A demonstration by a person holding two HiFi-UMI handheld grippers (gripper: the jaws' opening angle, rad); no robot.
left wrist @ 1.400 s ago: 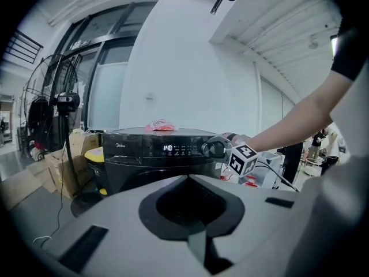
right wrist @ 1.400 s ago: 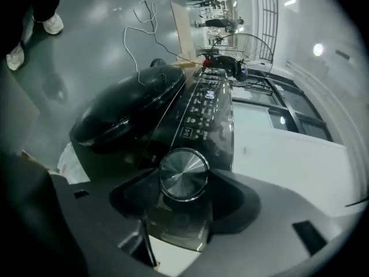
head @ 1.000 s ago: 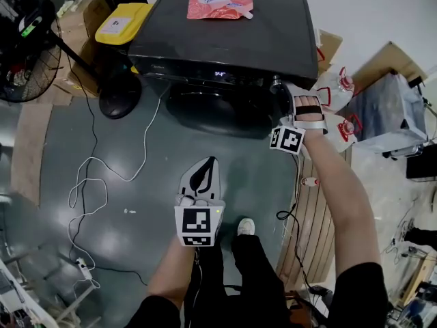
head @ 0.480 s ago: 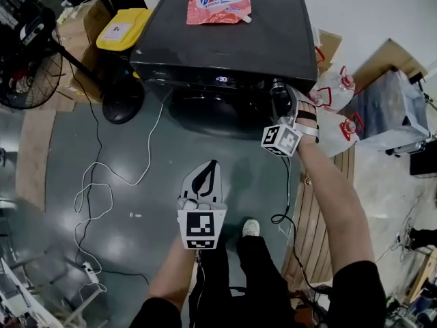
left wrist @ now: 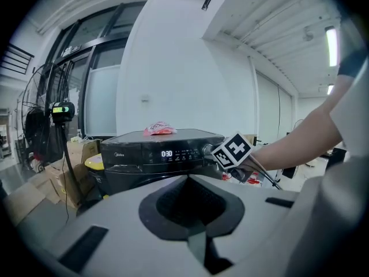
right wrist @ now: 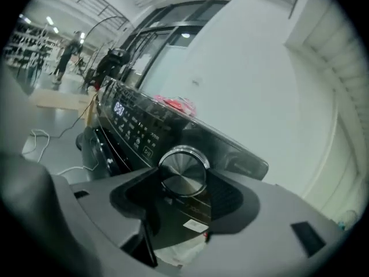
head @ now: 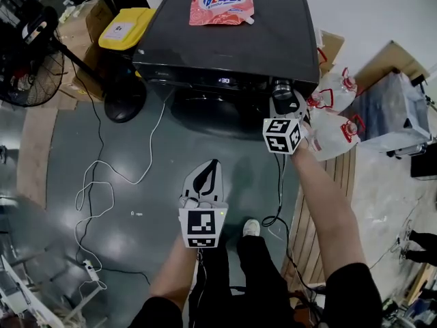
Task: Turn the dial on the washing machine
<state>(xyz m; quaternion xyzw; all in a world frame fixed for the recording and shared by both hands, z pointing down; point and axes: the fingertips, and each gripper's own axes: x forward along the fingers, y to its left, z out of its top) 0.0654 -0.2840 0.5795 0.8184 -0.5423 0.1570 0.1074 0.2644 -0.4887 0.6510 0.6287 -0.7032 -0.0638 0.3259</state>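
on washer dial (right wrist: 183, 169): r gripper (head: 284, 100), tight

Pink pouch (head: 220, 0) lying flat; yellow lid (head: 123, 27) near black fan (head: 31, 46); white cable (head: 149, 145) looped on floor (head: 61, 135).

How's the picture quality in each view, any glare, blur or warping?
Head view: sharp, even light, soft sheen on the floor. Left gripper view: fisheye bending, dark corners, ceiling lamp blown out. Right gripper view: tilted, fisheye, dial crisp with a bright rim.
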